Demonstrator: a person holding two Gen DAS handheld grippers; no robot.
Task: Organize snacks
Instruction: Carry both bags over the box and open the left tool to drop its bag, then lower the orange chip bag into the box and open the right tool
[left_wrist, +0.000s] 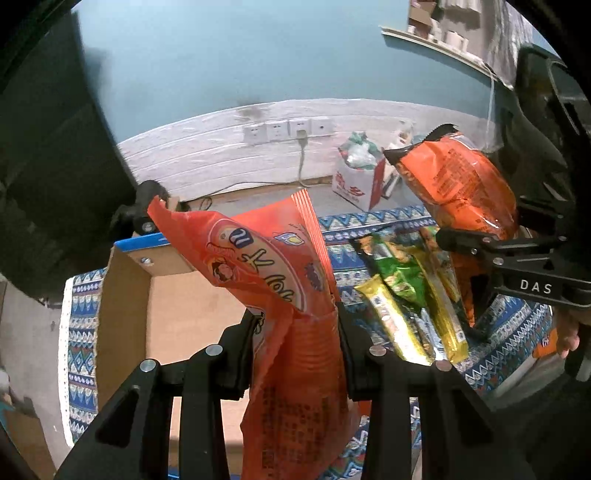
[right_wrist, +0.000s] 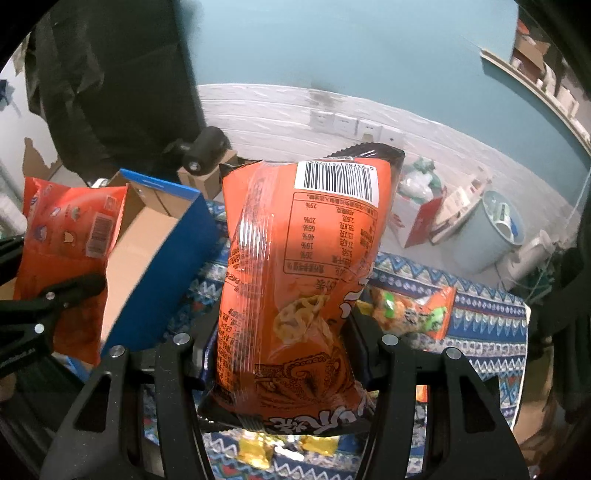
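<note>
A: Why are both packets up in the air?

B: Judging by the open cardboard box beside them, they're headed in there. The left gripper pinches the red snack bag above it; the right gripper clamps the orange chip bag over the patterned cloth.

A: Any writing?

B: "DAS" on the right gripper, seen from the left wrist; a barcode and nutrition table on the orange bag.
</note>
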